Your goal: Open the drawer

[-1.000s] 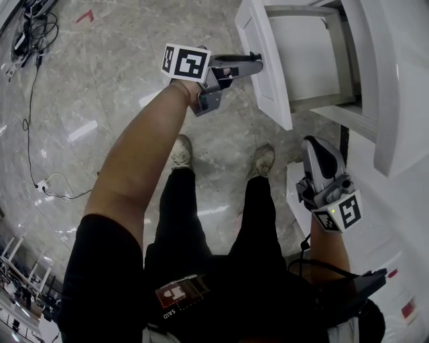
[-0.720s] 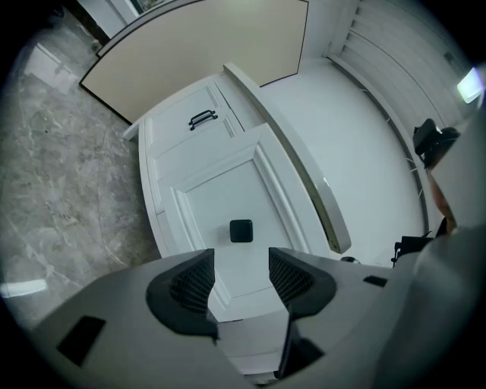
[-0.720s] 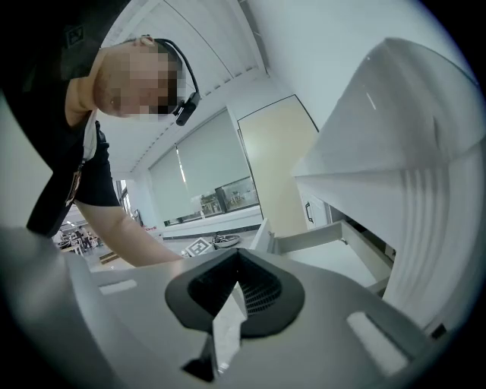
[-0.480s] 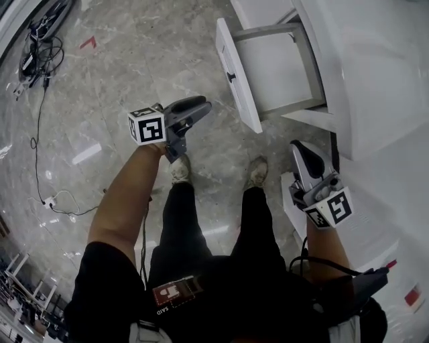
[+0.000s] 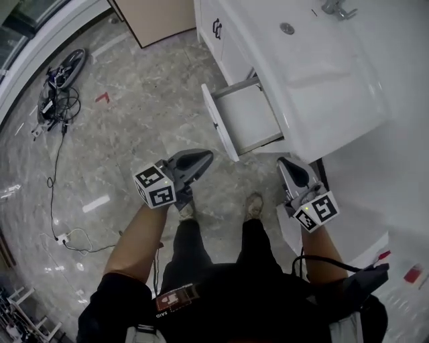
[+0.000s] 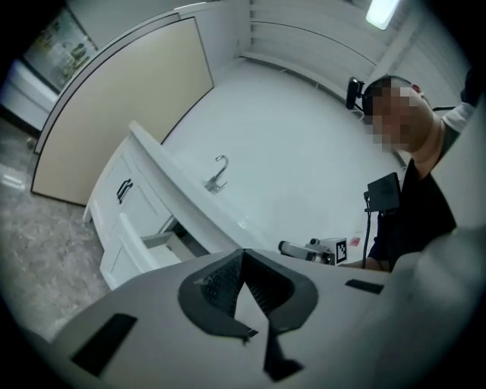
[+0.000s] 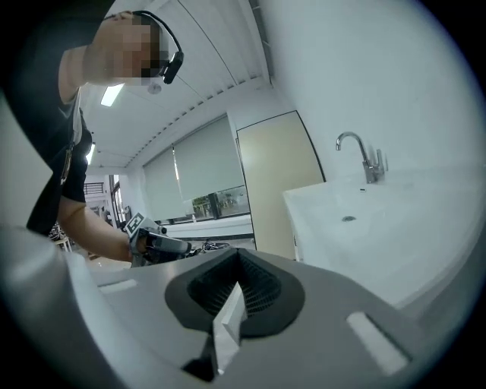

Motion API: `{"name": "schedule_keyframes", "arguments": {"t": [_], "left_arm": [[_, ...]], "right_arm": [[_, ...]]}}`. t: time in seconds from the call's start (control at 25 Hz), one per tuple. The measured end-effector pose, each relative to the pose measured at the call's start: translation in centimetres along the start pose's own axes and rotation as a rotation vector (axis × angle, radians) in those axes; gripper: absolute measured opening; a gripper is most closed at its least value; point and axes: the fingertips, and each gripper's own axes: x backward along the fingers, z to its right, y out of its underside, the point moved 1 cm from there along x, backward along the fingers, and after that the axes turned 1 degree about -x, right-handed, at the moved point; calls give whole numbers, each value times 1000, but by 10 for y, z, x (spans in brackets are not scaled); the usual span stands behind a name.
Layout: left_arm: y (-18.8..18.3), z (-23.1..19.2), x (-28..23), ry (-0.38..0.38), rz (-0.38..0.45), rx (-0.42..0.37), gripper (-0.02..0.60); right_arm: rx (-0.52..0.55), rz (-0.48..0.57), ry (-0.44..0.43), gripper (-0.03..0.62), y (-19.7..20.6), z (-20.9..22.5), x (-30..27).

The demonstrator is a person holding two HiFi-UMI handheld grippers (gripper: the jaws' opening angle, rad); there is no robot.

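Two empty claws: left gripper has just been closing tight, right gripper is sitting pinched together, and we're backing off the white pulled-out drawer, so we're calling it opened.

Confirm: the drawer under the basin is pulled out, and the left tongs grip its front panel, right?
No. The drawer is pulled out, but the left tongs have just closed on nothing; the head view shows them apart from its front panel.

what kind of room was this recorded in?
Probably a bathroom, maybe a showroom mock-up: a white washbasin with a tap, a vanity drawer standing open under it, and a marble-look floor with loose cables.
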Motion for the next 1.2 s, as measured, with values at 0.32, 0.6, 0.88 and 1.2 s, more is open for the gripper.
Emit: {"name": "schedule_keyframes", "arguments": {"t": [0.32,0.6,0.88,1.2], "left_arm": [[-127,117,19,38,89,-148,0],[-189,213,48,52,153,-162,0],[-232,268,61,59,169,-249,0],[-283,307,87,18,233,-342,0]], "right_arm": [[39,59,21,-2,-111,-26,32],[32,42,-11,-2,-181,-78,66],[39,64,-6,-2,-248,-99,81],[79,107,-2,-2,-313,-110,103]]}}
